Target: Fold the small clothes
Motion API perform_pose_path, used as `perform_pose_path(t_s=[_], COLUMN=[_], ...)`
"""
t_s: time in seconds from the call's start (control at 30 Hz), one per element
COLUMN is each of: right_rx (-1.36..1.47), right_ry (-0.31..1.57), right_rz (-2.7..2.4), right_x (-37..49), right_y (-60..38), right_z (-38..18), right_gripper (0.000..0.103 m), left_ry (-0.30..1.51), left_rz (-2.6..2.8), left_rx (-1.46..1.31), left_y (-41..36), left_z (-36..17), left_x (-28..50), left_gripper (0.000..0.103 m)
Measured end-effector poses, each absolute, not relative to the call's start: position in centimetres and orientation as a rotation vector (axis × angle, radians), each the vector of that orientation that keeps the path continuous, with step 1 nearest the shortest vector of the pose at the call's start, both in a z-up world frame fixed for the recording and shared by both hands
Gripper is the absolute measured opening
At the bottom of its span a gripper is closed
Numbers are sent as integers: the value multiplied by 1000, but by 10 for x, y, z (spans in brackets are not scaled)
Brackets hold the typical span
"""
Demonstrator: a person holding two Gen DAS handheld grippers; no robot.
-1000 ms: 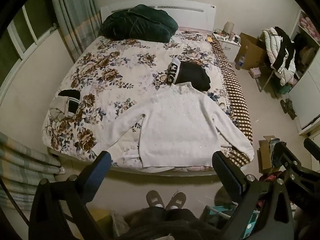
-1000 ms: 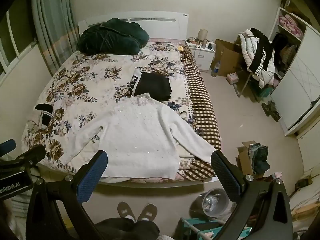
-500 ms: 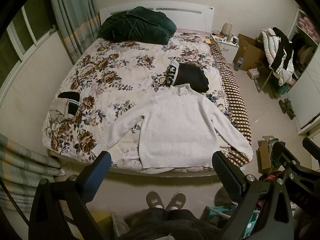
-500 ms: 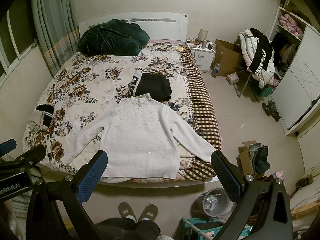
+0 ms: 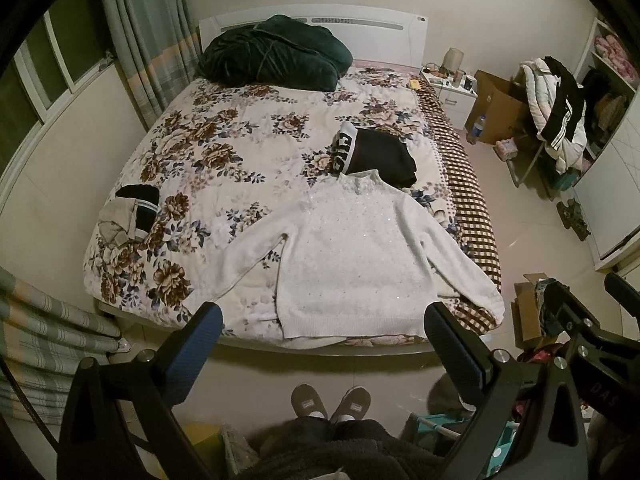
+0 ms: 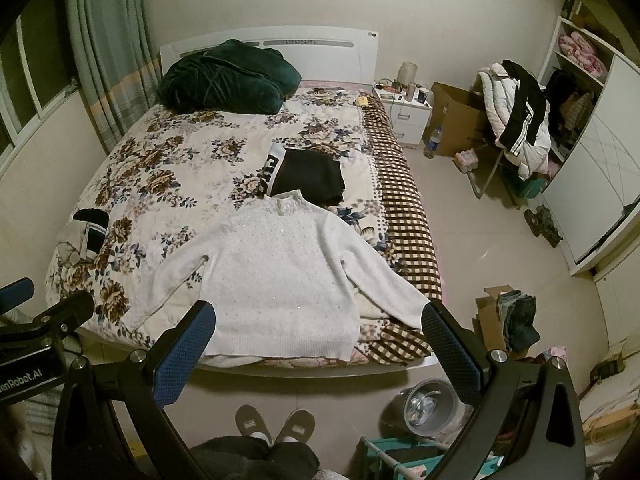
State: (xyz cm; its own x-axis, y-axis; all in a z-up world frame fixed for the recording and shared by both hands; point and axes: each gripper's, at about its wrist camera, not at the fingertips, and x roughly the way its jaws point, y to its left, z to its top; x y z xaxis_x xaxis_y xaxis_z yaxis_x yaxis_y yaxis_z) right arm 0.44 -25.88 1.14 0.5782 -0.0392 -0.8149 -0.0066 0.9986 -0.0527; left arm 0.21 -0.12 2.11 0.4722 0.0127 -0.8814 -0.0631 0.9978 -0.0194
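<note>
A white knit sweater (image 5: 356,252) (image 6: 284,276) lies flat, front up, near the foot of the flowered bed (image 5: 224,152) (image 6: 168,176), sleeves spread to both sides. Just beyond its collar sits a folded black garment (image 5: 380,152) (image 6: 308,174) with a white lettered band. At the bed's left edge lies a small grey and black garment (image 5: 128,216) (image 6: 82,234). My left gripper (image 5: 324,332) and right gripper (image 6: 320,332) both stand open and empty, held back from the bed's foot, above the floor.
A dark green blanket (image 5: 276,56) is heaped at the headboard. A checked blanket (image 5: 468,200) runs along the bed's right side. A person's slippered feet (image 6: 274,424) stand below. A bucket (image 6: 430,404), cardboard boxes (image 6: 504,320) and a clothes-laden chair (image 6: 516,120) occupy the floor at right.
Both cameras have drifted slightly; the view shifts a little, the bed and clothes stay as they were. Both grippers remain open.
</note>
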Motion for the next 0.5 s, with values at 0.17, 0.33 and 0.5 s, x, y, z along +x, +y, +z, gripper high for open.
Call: perform_pose_path(t_s=[0.17, 0.33, 0.5], right_rx=[-50, -51, -50], right_ry=[955, 953, 952], right_rz=[-21, -22, -21], right_x=[4, 4, 4], right_y=[-258, -258, -259], right_z=[11, 11, 10], right_gripper=[103, 103, 103], left_ry=[1077, 1075, 1074], left_rz=[45, 45, 45], left_rx=[-50, -51, -53], left_y=[-1, -1, -1], left_z=[21, 20, 21], left_x=[1, 1, 1], left_gripper=[103, 103, 103])
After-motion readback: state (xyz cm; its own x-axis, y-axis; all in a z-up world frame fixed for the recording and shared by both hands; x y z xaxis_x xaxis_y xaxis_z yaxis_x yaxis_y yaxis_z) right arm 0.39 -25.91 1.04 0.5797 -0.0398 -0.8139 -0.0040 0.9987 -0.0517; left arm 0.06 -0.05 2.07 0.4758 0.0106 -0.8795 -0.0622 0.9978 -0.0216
